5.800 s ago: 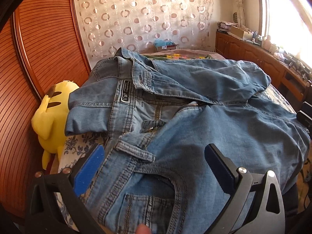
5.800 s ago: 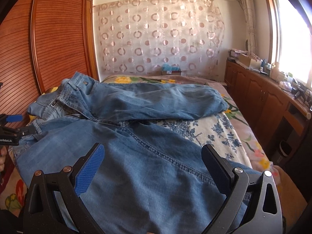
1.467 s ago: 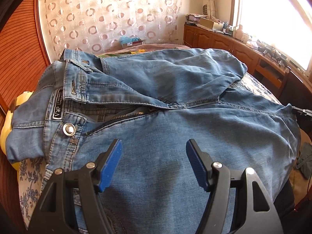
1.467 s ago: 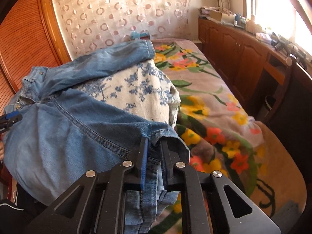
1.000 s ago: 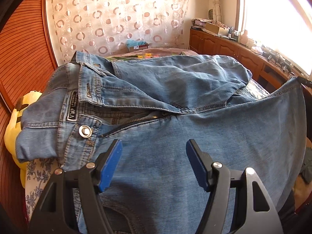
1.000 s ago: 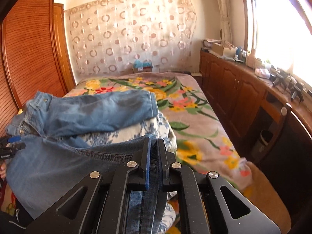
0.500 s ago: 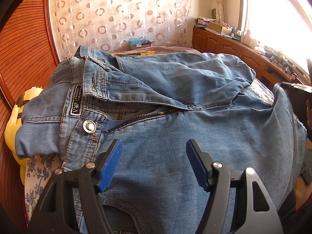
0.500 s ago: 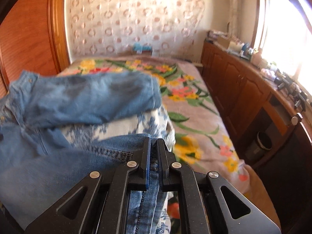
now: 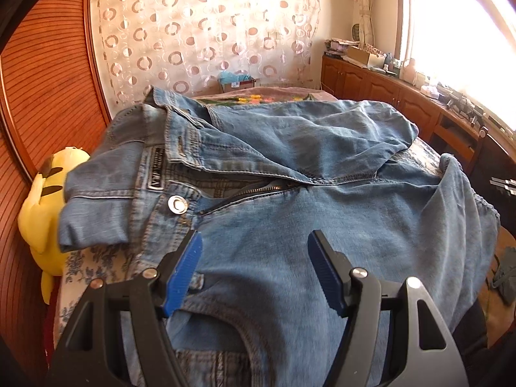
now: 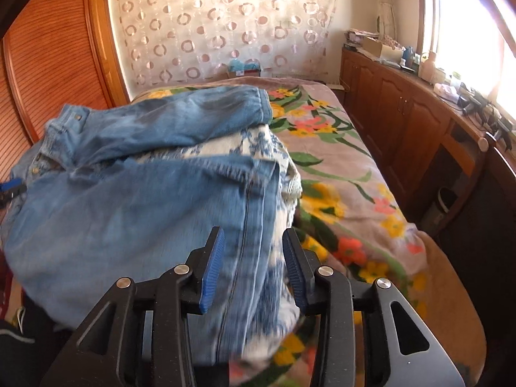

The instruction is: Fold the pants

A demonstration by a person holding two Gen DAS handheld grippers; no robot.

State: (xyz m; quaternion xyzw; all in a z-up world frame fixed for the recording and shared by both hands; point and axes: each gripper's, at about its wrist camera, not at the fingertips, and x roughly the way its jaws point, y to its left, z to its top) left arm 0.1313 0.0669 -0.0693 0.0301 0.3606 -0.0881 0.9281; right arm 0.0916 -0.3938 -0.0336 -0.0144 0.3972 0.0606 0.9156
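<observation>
Right wrist view. You are holding the right gripper [image 10: 251, 266] at the lower centre of the frame, and its jaws have just been opening: the blue pads now stand a narrow way apart, with the hemmed end of the near leg of the jeans [image 10: 135, 213] lying between them but no longer pinched. That leg is running from the gripper up and to the left, toward the waistband at the left edge of the frame. The far leg is lying across the upper middle, on the floral pillow [image 10: 258, 148], its cuff pointing right. The flowered bedspread [image 10: 342, 174] is filling the right half.

Left wrist view. You are holding the left gripper [image 9: 254, 267] low in the frame, jaws wide and gripping nothing, above the hip of the jeans [image 9: 322, 213]. The metal button [image 9: 176, 203] and open zip are lying just above and to the left of the fingertips. A yellow plush toy [image 9: 48, 200] is sitting at the left edge.

The relation that matters: the long axis of the pants is running left to right across both frames. You are nearer the waist with the left gripper and nearer the leg ends with the right. The fold so far appears partial, since the two legs are lying apart, not stacked.
</observation>
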